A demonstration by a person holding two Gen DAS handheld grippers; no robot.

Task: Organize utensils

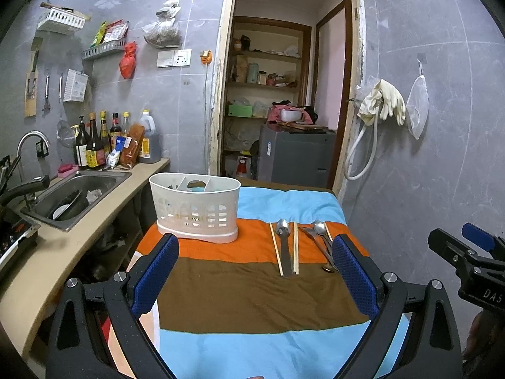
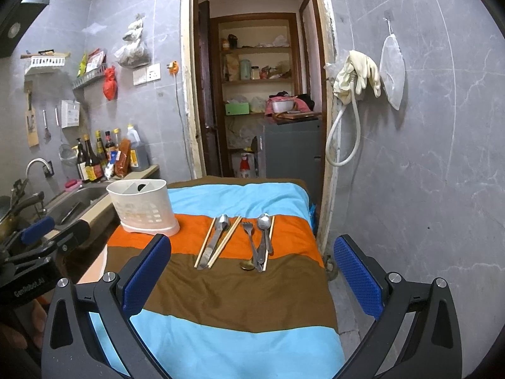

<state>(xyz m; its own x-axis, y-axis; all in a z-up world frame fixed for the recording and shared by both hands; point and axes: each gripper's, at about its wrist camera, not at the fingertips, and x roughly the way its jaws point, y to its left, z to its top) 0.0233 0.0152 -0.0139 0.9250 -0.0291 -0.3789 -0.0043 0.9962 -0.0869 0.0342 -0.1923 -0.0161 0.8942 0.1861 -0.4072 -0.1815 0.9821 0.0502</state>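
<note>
A white slotted utensil caddy (image 1: 195, 208) (image 2: 142, 208) stands on the orange stripe of a striped cloth (image 1: 240, 290) (image 2: 240, 297). To its right lie a spoon with a knife (image 1: 284, 246) (image 2: 217, 237) between two chopsticks (image 1: 295, 246) (image 2: 226, 240). Further right lie a fork (image 2: 251, 240), a second spoon (image 1: 320, 230) (image 2: 264, 230) and another chopstick (image 2: 270, 240). My left gripper (image 1: 255, 246) is open and empty, short of the caddy and utensils. My right gripper (image 2: 252, 249) is open and empty, short of the utensils. Each gripper shows at the other view's edge.
A counter with a steel sink (image 1: 75, 195), tap and sauce bottles (image 1: 94, 145) runs along the left. An open doorway (image 1: 284, 94) with shelves and a grey cabinet lies behind the table. Gloves and a hose (image 1: 378, 107) hang on the right wall.
</note>
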